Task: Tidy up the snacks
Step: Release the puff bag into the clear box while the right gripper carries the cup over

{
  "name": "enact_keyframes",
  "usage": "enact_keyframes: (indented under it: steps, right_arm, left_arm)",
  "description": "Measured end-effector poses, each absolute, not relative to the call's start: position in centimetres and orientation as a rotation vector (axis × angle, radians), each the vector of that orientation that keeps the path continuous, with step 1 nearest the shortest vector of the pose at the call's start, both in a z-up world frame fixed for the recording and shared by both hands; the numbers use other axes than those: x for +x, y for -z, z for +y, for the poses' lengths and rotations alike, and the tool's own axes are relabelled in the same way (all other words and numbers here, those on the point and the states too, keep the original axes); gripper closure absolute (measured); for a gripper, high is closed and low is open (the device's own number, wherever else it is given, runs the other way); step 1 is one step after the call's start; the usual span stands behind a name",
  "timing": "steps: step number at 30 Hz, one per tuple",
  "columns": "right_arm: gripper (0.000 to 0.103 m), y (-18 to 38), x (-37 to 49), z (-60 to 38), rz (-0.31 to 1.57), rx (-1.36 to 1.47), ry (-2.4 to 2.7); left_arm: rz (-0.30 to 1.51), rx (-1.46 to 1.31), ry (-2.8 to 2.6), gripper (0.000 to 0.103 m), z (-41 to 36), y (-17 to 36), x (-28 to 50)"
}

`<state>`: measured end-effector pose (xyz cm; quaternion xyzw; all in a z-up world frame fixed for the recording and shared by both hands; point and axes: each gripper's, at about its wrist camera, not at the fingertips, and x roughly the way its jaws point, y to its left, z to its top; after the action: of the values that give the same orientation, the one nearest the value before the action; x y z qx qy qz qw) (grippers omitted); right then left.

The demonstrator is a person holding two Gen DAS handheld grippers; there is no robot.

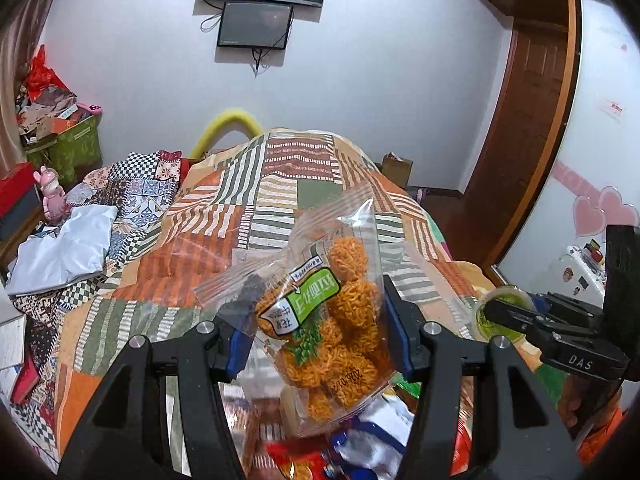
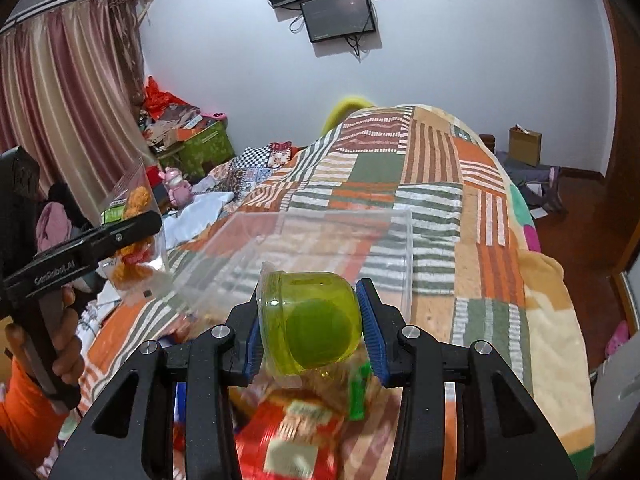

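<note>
I hold both snacks up off the bed (image 2: pixel 440 184), my left tongs (image 1: pixel 320 320) pinching the clear bag of orange noodle balls (image 1: pixel 336 312) and my right tongs (image 2: pixel 310 328) pinching the green jelly cup (image 2: pixel 310 320), so each can drop into the clear box (image 2: pixel 320 240) ahead.

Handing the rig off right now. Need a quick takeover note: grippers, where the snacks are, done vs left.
Left gripper: shut on the clear bag of orange noodle balls, held up above the bed.
Right gripper: shut on the green jelly cup, held on its side, just short of the clear plastic bin.
The bin sits on the patchwork quilt ahead of the right gripper; nothing visible inside it.
More snack packets lie blurred in a pile below both grippers.
Done: two items picked up.
Left: probably drop both into the bin, then clear the pile.
</note>
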<state>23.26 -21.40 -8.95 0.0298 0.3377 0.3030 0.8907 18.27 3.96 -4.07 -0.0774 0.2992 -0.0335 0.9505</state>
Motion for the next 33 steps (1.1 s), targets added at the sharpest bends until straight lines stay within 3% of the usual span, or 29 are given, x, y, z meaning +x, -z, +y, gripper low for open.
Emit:
enact_keyframes:
  steps: [33]
  right_arm:
    - [0.064, 14.5, 29.7, -14.9, 0.906, -0.107, -0.619]
  left_arm:
    - [0.902, -0.120, 0.081, 0.047, 4.0, 12.1, 28.5]
